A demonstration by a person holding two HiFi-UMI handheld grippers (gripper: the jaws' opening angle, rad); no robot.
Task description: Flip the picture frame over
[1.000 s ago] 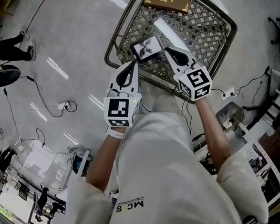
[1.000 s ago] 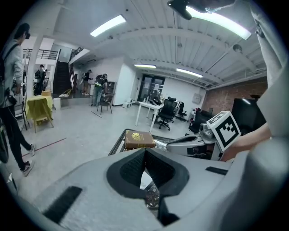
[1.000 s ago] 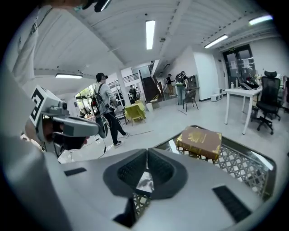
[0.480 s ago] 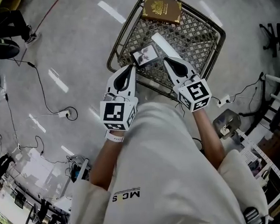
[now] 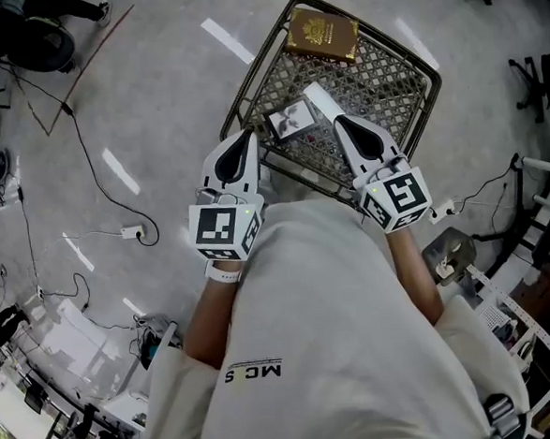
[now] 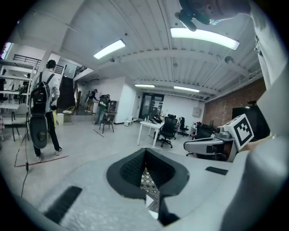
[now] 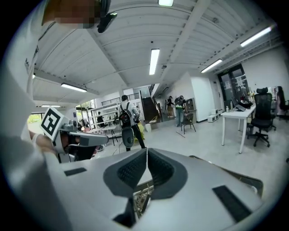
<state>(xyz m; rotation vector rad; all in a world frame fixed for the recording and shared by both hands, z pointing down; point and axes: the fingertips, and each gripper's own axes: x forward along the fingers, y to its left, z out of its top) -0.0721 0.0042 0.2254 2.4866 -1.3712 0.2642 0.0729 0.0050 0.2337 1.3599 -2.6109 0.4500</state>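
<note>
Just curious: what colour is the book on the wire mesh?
The book is brown with a gold emblem; best seen in the head view.

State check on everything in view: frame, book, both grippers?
picture frame: lying on the mesh basket, picture side up, not gripped
book: closed, cover up, at the basket's far edge
left gripper: shut, empty, just left of the frame
right gripper: shut, empty, just right of the frame
</note>
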